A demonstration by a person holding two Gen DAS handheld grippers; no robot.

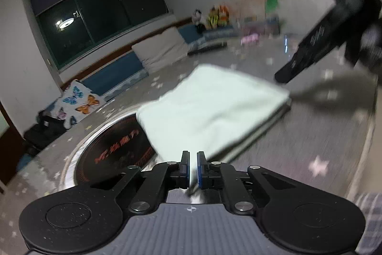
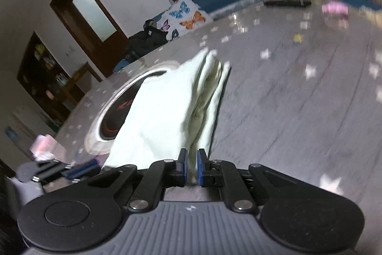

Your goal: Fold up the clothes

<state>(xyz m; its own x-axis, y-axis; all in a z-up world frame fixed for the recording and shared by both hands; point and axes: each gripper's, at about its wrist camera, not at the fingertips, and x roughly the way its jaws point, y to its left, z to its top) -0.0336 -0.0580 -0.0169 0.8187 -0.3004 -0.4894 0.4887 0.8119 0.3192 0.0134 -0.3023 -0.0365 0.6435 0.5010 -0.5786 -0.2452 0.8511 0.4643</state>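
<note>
- My left gripper [image 1: 193, 154]: the two black fingers with blue pads stand almost together, a narrow slit between them. The near edge of the pale mint-green folded cloth garment [image 1: 210, 106] lies just beyond the tips; the left wrist view is too blurred for me to say whether any fabric sits in the slit.
- My right gripper [image 2: 192, 157]: the jaws are nearly closed, and pale fabric shows in the slit between the blue pads, so I have a fold of the garment [image 2: 167, 111] pinched there.
- The garment: in the left wrist view it lies as a flat rectangle on the grey table cover with small pale stars [image 1: 322, 135], layered edges showing along its right side. In the right wrist view it rises from my pads as a bunched stack of several layers, their edges fanned at the far end.
- Round black disc with red lettering and a silver rim [image 1: 114, 149]: set in the table at the garment's left; one corner of the cloth overlaps it.
- Right gripper seen from the left wrist view [image 1: 281, 78]: a black body coming in from the upper right, tip low near the garment's far right corner.
- Background: white cushion with blue and orange butterflies [image 1: 78, 102], dark window [image 1: 95, 16], brown door with a frosted pane [image 2: 93, 13].
</note>
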